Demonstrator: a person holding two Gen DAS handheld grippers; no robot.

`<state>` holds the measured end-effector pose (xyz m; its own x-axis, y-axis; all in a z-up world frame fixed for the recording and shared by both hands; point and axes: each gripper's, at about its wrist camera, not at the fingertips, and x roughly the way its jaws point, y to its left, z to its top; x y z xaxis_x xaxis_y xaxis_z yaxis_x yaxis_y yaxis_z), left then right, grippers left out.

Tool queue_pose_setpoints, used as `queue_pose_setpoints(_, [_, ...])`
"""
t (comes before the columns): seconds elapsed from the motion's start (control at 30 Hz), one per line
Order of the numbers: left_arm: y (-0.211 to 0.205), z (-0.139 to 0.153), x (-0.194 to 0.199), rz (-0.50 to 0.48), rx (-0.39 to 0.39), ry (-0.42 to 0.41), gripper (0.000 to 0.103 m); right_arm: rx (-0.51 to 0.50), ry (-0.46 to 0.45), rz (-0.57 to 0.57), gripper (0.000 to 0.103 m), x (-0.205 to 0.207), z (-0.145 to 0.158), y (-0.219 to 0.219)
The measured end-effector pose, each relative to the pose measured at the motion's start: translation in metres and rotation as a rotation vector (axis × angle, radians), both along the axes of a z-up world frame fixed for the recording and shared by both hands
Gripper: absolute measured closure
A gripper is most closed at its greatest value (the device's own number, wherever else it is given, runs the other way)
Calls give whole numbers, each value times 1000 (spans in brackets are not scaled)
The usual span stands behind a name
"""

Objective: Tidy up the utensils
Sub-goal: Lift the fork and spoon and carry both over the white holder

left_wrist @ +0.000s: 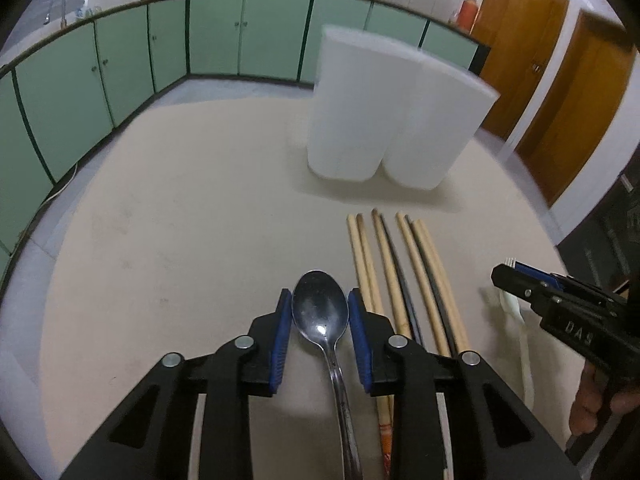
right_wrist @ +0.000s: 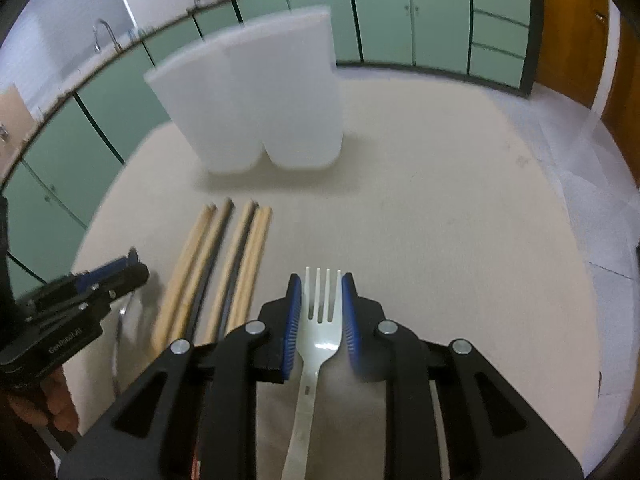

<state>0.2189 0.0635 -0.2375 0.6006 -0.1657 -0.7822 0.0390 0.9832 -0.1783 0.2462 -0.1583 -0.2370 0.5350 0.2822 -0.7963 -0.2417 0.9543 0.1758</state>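
My left tongs (left_wrist: 319, 312) grasp the steel spoon (left_wrist: 320, 312) by its slick, stiff bowl, left of the chopsticks (left_wrist: 404, 276). Right of them, my right tongs (right_wrist: 321, 312) clench the light fork (right_wrist: 322, 312) at its head; gripping either neck looks surer.

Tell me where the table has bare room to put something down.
Free: the wide stretch of table left of the spoon, toward the green cabinets, and the stretch right of the fork. Crowded: the chopsticks row below the white holder.
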Motion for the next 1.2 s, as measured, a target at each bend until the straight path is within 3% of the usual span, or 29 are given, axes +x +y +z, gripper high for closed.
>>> queue_pose_setpoints(0.33, [-11, 42, -29, -37, 10, -209, 75, 16, -161, 24, 84, -16, 41, -6])
queue_pose_setpoints(0.87, [-9, 96, -35, -20, -10, -374, 75, 47, -307, 25, 84, -11, 102, -15])
queue_pose_setpoints(1.2, [-4, 155, -20, -15, -19, -500, 75, 109, -429, 37, 84, 22, 157, -18])
